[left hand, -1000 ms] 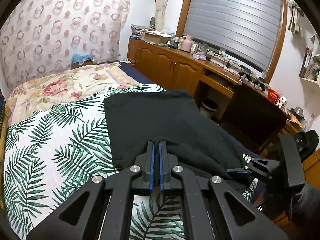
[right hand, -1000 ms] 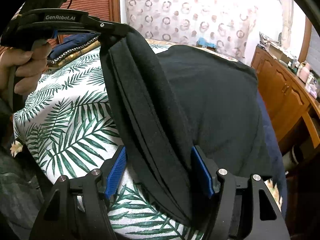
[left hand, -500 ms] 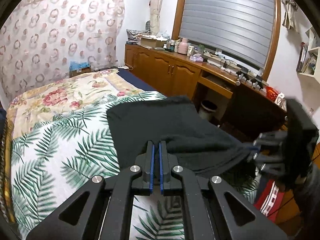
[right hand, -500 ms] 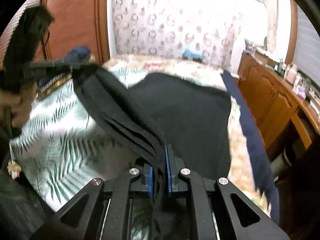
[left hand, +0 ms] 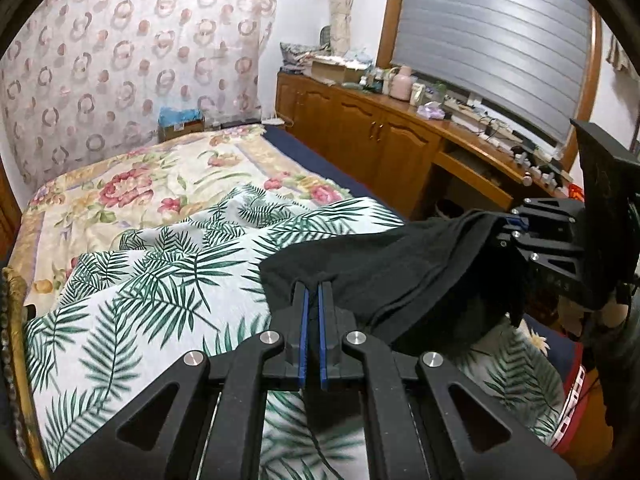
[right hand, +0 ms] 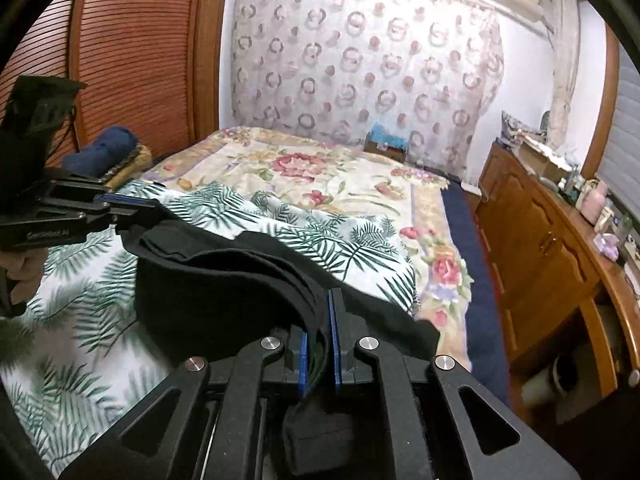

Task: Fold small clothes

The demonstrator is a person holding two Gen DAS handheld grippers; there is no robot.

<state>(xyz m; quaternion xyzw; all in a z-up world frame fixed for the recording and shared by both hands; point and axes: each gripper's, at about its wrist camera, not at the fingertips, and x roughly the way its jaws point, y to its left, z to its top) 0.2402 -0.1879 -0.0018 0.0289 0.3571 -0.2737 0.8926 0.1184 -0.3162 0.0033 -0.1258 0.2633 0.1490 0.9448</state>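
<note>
A black garment (left hand: 384,272) hangs folded between my two grippers above the near end of the bed. My left gripper (left hand: 313,292) is shut on one end of it. My right gripper (right hand: 320,312) is shut on the other end, where several layers bunch between the blue pads. In the left wrist view the right gripper (left hand: 512,226) holds the cloth at the right. In the right wrist view the left gripper (right hand: 120,204) holds it at the left, and the black garment (right hand: 224,288) sags between them.
The bed has a palm-leaf sheet (left hand: 152,280) near me and a floral cover (left hand: 132,184) farther back. A wooden cabinet (left hand: 384,148) with clutter on top runs along the right. A rolled blue cloth (right hand: 104,152) lies by the slatted wooden door (right hand: 136,52).
The right gripper closed on the garment's edge. Both grippers lifted the garment off the sheet and drew it toward the near end of the bed, leaving the palm-leaf sheet bare behind it.
</note>
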